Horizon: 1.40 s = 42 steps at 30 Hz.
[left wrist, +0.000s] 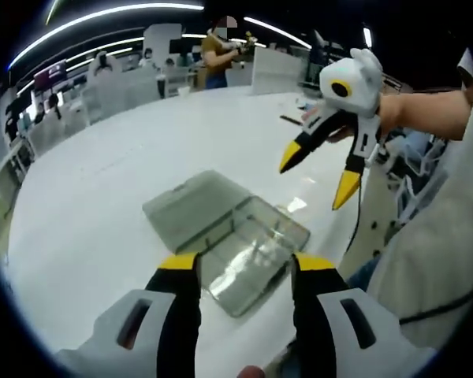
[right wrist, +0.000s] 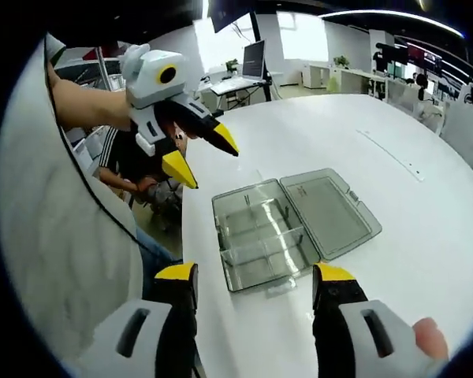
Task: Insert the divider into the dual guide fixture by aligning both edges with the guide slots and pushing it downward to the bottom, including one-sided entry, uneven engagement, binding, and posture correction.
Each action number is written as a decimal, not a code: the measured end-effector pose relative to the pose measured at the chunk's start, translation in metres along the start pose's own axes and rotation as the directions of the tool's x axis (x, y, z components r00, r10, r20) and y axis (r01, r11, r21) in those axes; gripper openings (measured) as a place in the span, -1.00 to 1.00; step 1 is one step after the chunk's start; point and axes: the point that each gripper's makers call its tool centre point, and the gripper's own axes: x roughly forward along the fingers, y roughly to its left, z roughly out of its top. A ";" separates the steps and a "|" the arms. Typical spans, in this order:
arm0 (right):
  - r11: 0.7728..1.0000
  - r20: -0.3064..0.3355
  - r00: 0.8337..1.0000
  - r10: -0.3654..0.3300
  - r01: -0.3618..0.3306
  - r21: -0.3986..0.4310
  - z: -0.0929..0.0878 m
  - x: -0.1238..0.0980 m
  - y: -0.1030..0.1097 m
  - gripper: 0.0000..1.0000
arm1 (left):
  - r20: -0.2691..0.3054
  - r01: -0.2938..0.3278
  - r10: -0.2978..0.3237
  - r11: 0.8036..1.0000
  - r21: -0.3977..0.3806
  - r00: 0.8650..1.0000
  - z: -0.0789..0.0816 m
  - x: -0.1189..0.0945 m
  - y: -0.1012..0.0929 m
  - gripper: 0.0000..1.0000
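Hovering above the white desk (right wrist: 426, 213), both hand-held grippers spread and pinching nothing: left hand-held gripper (left wrist: 238, 272) with jaws apart at 6 o'clock in its own view, right hand-held gripper (right wrist: 255, 277) likewise, also raised at 2 o'clock in the left gripper view. Resting flat on the desk near its edge, a clear plastic box (right wrist: 262, 240) with hinged lid (right wrist: 329, 209) thrown open, serving apparently as the guide fixture. Seated across the tray, seemingly, a clear divider (right wrist: 262, 242), though too transparent to tell how deep. Risking one-sided entry and binding if pushed at one end alone; risking the light box sliding toward the desk edge unless steadied by the other hand-held gripper.
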 end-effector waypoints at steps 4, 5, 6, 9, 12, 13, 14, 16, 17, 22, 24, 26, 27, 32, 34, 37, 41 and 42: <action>1.000 0.047 0.999 -0.007 0.006 0.006 0.002 -0.006 0.000 0.18 | 0.005 -0.016 0.016 1.000 -0.024 1.000 0.003 -0.001 0.002 -0.13; 1.000 0.054 0.999 -0.007 0.007 0.002 0.002 -0.008 0.001 0.19 | 0.005 -0.022 0.022 0.999 -0.025 1.000 0.004 -0.001 0.002 -0.13; 1.000 0.059 0.998 -0.010 0.011 -0.001 0.003 -0.009 0.000 0.20 | 0.004 -0.027 0.027 0.999 -0.027 1.000 0.005 -0.001 0.003 -0.13; 1.000 0.086 0.996 -0.013 0.013 -0.004 0.004 -0.012 -0.001 0.24 | 0.007 -0.039 0.040 0.998 -0.044 0.999 0.007 -0.001 0.003 -0.13; 1.000 0.102 0.995 -0.013 0.014 -0.008 0.004 -0.015 -0.002 0.26 | 0.016 -0.053 0.054 0.996 -0.065 0.998 0.012 0.000 0.004 -0.12; 1.000 0.103 0.995 -0.012 0.013 -0.009 0.004 -0.015 -0.001 0.27 | 0.017 -0.056 0.057 0.996 -0.066 0.998 0.012 0.000 0.004 -0.12; 1.000 0.116 0.993 -0.009 0.011 -0.014 0.005 -0.017 -0.001 0.29 | 0.017 -0.064 0.066 0.995 -0.072 0.998 0.014 0.000 0.004 -0.12; 1.000 0.123 0.992 -0.009 0.011 -0.017 0.005 -0.019 0.000 0.31 | 0.018 -0.072 0.074 0.995 -0.075 0.997 0.015 0.000 0.004 -0.12; 1.000 0.127 0.992 -0.006 0.009 -0.020 0.005 -0.020 0.000 0.33 | 0.016 -0.080 0.081 0.994 -0.079 0.997 0.016 0.000 0.004 -0.12; 0.999 0.160 0.987 -0.015 0.020 -0.026 0.006 -0.025 -0.004 0.38 | 0.017 -0.108 0.110 0.989 -0.098 0.994 0.017 0.000 0.006 -0.10; 1.000 0.169 0.985 -0.013 0.017 -0.023 0.005 -0.026 -0.005 0.39 | 0.016 -0.118 0.121 0.987 -0.110 0.993 0.017 0.000 0.006 -0.09; 1.000 0.171 0.985 -0.016 0.020 -0.022 0.003 -0.027 -0.005 0.40 | 0.011 -0.132 0.134 0.985 -0.113 0.991 0.017 0.000 0.006 -0.07; 1.000 0.175 0.984 -0.019 0.023 -0.021 0.002 -0.027 -0.006 0.41 | 0.010 -0.141 0.143 0.983 -0.117 0.990 0.017 0.000 0.006 -0.07; 1.000 0.185 0.983 -0.011 0.016 -0.024 -0.003 -0.026 -0.005 0.44 | -0.002 -0.170 0.171 0.975 -0.144 0.985 0.014 0.001 0.008 0.00; 1.000 0.187 0.982 -0.006 0.011 -0.025 -0.004 -0.025 -0.004 0.44 | -0.005 -0.182 0.183 0.972 -0.152 0.983 0.013 0.001 0.008 0.02; 0.999 0.186 0.983 0.003 0.004 -0.036 -0.007 -0.023 -0.001 0.47 | -0.011 -0.199 0.200 0.966 -0.164 0.980 0.011 0.001 0.008 0.04; 0.999 0.184 0.983 0.005 0.002 -0.042 -0.009 -0.022 0.000 0.49 | -0.025 -0.229 0.228 0.954 -0.194 0.973 0.006 -0.001 0.009 0.10; 0.999 0.184 0.983 0.004 0.004 -0.045 -0.010 -0.022 0.000 0.50 | -0.026 -0.233 0.233 0.952 -0.199 0.972 0.006 -0.002 0.009 0.10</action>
